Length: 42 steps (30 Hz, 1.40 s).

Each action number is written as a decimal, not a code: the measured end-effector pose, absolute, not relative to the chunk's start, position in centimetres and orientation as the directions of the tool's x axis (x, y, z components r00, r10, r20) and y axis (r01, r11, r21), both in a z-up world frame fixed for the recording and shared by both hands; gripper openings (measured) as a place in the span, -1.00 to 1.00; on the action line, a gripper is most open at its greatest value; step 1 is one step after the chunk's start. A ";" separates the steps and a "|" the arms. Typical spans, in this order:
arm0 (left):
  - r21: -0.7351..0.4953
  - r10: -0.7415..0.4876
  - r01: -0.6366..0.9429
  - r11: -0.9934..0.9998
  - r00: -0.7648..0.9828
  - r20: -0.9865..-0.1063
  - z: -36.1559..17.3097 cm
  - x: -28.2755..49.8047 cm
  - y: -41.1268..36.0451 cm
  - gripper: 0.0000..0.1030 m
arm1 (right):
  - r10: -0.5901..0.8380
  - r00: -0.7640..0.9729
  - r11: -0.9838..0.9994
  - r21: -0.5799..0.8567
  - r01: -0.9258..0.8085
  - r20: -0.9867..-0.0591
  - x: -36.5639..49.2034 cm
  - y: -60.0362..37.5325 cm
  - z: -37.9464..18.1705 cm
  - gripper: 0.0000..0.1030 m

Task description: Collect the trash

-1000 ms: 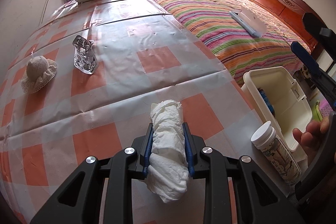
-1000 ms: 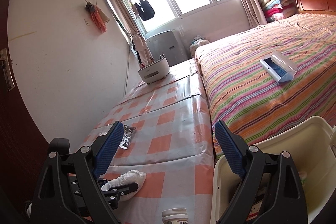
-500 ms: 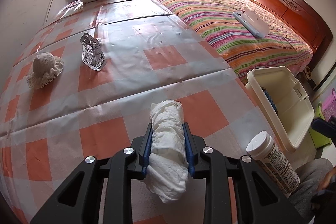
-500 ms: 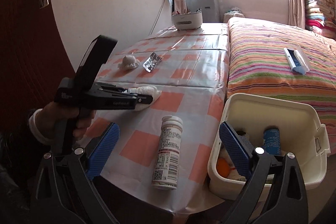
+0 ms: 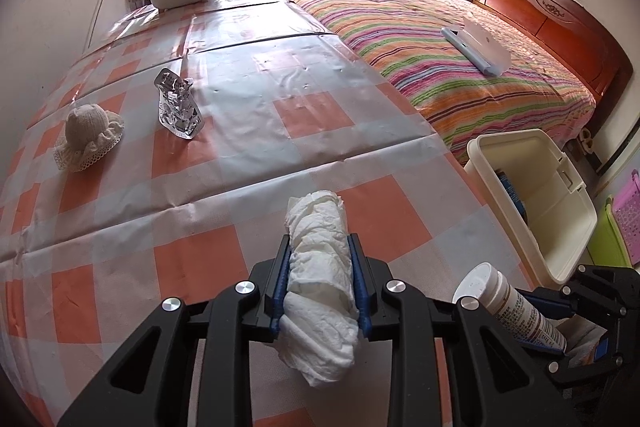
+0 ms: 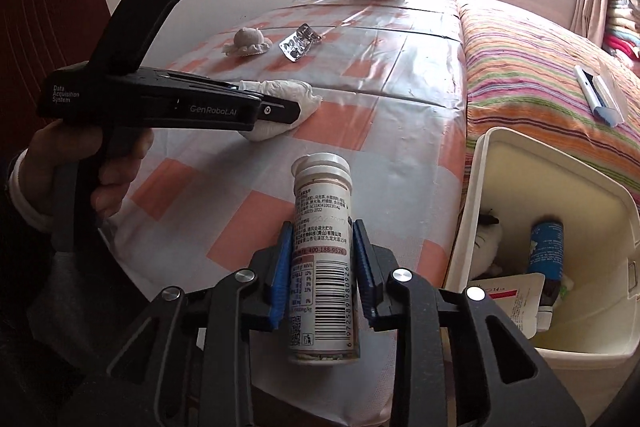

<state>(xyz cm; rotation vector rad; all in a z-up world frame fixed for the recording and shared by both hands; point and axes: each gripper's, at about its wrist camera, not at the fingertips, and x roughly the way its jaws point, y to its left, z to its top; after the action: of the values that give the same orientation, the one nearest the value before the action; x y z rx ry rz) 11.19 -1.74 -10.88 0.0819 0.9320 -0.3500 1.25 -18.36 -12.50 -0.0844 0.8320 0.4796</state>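
The left gripper (image 5: 320, 279) is clenched on a crumpled tissue (image 5: 320, 267). The blue pads squeeze its middle, so both ends stick out, 1 toward 12 o'clock and 1 hanging toward 6 o'clock. It is soft trash, so a tight pinch keeps it from slipping. A hand (image 6: 92, 167) holds this gripper low over the table (image 5: 304, 83), at 9 o'clock in the right wrist view.

The right gripper (image 6: 322, 263) has its jaws closing on a bottle (image 6: 322, 251). The bottle lies between the blue pads, and they seem to press its sides already. Its white cap points to 12 o'clock and its bottom to 6 o'clock. Gripping it across the round body, near the middle, should keep it from tipping.

The bin (image 6: 512, 163) sits at 3 o'clock, just beside the table edge, with its top open. That makes it easy to drop things in. Some trash is already inside, like a blue tube (image 6: 546, 247) and a box (image 6: 508, 295).

Still on the table at 11 o'clock are a foil pill pack (image 6: 300, 41) and a little lace hat (image 6: 248, 43). The pill pack looks like trash to get later. I think both held things go to the bin next.
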 end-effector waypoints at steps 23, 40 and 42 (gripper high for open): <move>-0.133 -0.383 0.429 0.894 0.572 -0.725 -7.5 10.6 -8.4 -0.49 | 0.244 0.816 0.961 0.243 -0.131 -0.523 1.7 -29.7 -8.0 -0.46; -0.150 -0.484 0.575 0.805 0.488 -0.726 -6.9 9.7 -16.4 -0.27 | 0.173 0.862 0.928 0.372 0.019 -0.476 0.9 -35.6 -8.8 -0.10; -0.149 -0.485 0.572 0.807 0.496 -0.720 -7.0 9.6 -16.7 0.12 | 0.174 0.868 0.920 0.390 0.025 -0.465 0.7 -36.0 -8.8 0.00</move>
<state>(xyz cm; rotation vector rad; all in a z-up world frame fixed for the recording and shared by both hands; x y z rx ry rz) 9.63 -16.75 -6.96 0.1144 0.8337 -0.6415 0.72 -36.02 -8.77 0.3985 0.5164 0.0804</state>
